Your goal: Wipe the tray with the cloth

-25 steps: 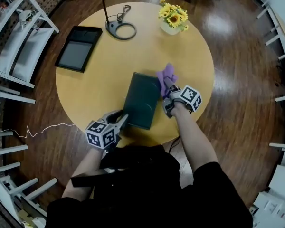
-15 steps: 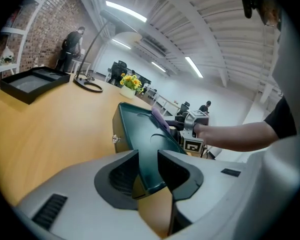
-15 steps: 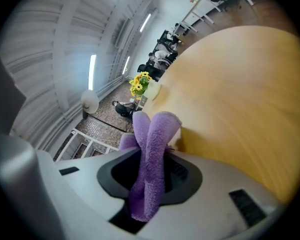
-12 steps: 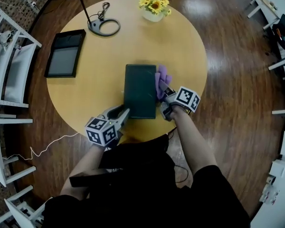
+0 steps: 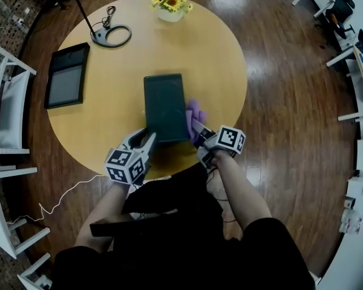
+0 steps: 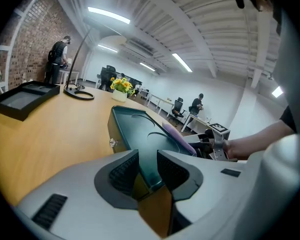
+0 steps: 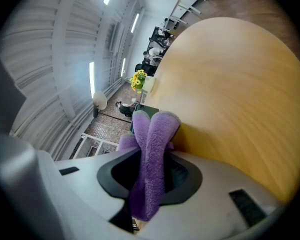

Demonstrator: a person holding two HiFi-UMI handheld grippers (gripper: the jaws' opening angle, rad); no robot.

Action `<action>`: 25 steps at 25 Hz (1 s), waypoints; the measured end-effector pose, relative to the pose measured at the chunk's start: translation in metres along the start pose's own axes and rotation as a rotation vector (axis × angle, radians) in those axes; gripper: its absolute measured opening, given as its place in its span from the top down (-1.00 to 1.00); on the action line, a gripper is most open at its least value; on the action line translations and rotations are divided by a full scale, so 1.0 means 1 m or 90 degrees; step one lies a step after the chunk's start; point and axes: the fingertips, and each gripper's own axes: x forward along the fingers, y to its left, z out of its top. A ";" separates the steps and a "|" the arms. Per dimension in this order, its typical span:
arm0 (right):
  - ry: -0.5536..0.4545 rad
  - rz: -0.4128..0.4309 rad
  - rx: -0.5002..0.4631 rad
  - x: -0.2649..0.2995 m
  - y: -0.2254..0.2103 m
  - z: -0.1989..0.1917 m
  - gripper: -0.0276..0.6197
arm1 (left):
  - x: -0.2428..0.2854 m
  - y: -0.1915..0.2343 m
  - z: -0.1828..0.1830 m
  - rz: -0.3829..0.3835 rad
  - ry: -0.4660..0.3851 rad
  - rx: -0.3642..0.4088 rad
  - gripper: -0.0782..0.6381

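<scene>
in the middle of the head view, the dark green tray (image 5: 164,104) is lying on the round wooden table (image 5: 109,101) with its long side running up the frame. the left gripper (image 5: 146,139) is pinching its lower left corner, while the right gripper (image 5: 196,127) is holding the purple cloth (image 5: 193,115) against the tray's right rim near the lower right corner. most of the cloth is sitting outside the rim, so i am judging the wipe to be working the edge, with the tray floor needing broad passes. in the left gripper view, the jaws are standing narrow with the tray's near corner wall clamped between the pads. that grip is doing the anchoring, and it is worth bearing down there while the other hand is pushing, since the tray looks free to slide. in the right gripper view, the jaws are squeezing a folded bunch of cloth that is sticking out past the tips. the soft fold, not the hard jaw ends, should be doing the rubbing, angled low and drawn in overlapping strokes.
</scene>
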 end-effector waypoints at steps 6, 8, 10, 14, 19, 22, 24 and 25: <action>-0.022 0.008 0.027 -0.024 -0.002 -0.025 0.60 | -0.001 -0.001 -0.002 -0.002 -0.001 -0.015 0.49; -0.027 0.009 0.039 -0.030 -0.001 -0.030 0.60 | 0.002 -0.001 -0.001 -0.015 0.013 -0.016 0.49; -0.034 0.017 0.046 -0.034 0.000 -0.037 0.60 | 0.004 -0.001 -0.002 -0.029 0.038 -0.008 0.48; -0.041 0.018 0.054 -0.047 0.001 -0.056 0.60 | 0.008 0.002 0.003 -0.062 0.074 0.015 0.46; -0.056 0.016 0.086 -0.061 -0.003 -0.074 0.60 | 0.041 0.034 0.082 -0.053 0.002 0.078 0.36; -0.061 0.019 0.096 -0.061 -0.004 -0.082 0.60 | 0.094 0.062 0.118 -0.045 0.011 0.147 0.19; -0.057 0.007 0.100 -0.060 -0.004 -0.090 0.60 | 0.129 0.074 0.133 -0.048 0.028 0.147 0.06; -0.055 0.002 0.105 -0.059 -0.004 -0.093 0.60 | 0.143 0.075 0.136 -0.057 0.039 0.140 0.06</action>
